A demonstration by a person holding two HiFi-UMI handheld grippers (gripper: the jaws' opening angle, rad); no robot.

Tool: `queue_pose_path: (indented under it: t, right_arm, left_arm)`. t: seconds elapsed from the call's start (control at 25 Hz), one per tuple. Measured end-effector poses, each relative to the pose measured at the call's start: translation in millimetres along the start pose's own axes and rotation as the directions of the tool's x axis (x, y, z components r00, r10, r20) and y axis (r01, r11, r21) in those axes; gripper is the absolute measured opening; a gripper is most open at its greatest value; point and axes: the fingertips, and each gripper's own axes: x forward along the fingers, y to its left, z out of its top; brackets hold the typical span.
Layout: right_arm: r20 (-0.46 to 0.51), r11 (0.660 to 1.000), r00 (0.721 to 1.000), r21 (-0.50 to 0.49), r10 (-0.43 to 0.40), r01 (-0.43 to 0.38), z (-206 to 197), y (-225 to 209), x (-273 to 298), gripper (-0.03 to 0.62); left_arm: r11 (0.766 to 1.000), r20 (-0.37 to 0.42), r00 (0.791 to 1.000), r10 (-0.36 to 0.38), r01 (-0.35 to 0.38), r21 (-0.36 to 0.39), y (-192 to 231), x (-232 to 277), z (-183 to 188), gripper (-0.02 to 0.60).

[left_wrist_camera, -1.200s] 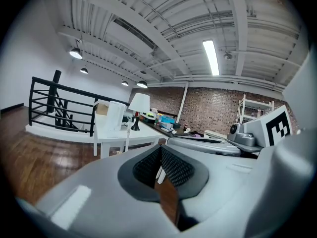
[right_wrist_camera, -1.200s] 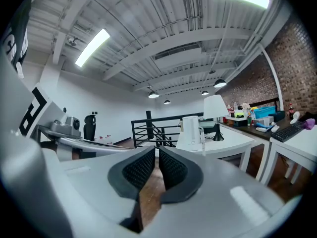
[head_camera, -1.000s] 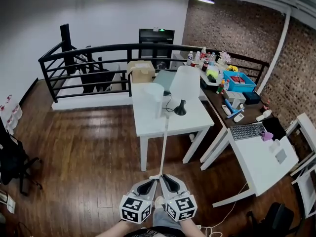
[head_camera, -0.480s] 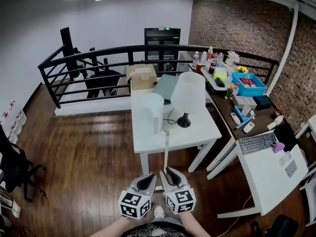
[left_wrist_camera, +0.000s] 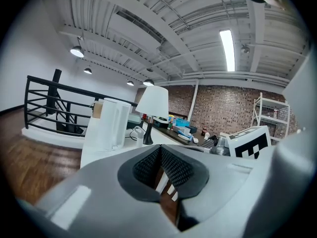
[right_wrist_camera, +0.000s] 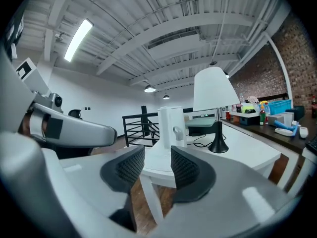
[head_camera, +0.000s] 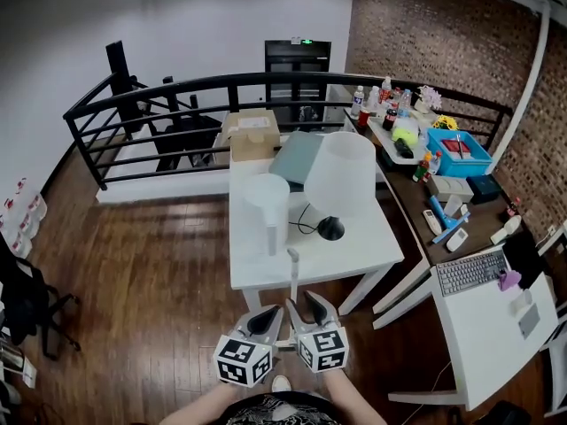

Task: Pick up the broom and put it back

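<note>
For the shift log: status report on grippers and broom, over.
Left gripper shut, empty. Right gripper jaws just opened, nothing between them. Broom handle leaning on white table. Nothing in the way.

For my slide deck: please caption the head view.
White broom handle stands at the near edge of a white table bearing a white-shaded lamp.

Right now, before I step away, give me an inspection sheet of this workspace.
Surface: white table on wood floor.
Job's things: broom handle stands at the table's front edge, ungripped.
Clutter: lamp, white cylinder, cardboard box; bottles and blue bin on the side desk.
Grippers: left gripper shut, empty; right gripper jaws have just been opening, nothing pressed between them.
Cables: black lamp cord on the tabletop.
Surroundings: black railing, brick wall.
</note>
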Motion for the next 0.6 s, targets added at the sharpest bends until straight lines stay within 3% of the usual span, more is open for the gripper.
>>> queue_pose_path:
  t: [0.6]
  right_arm:
    - [-0.058, 1.000, 0.998, 0.021, -0.011, 0.012, -25.2, -51.4, 83.1, 0.209]
  left_arm:
    - [0.999, -0.030, 0.998, 0.053, -0.053, 0.009, 38.3, 30.7, -0.8, 0.005]
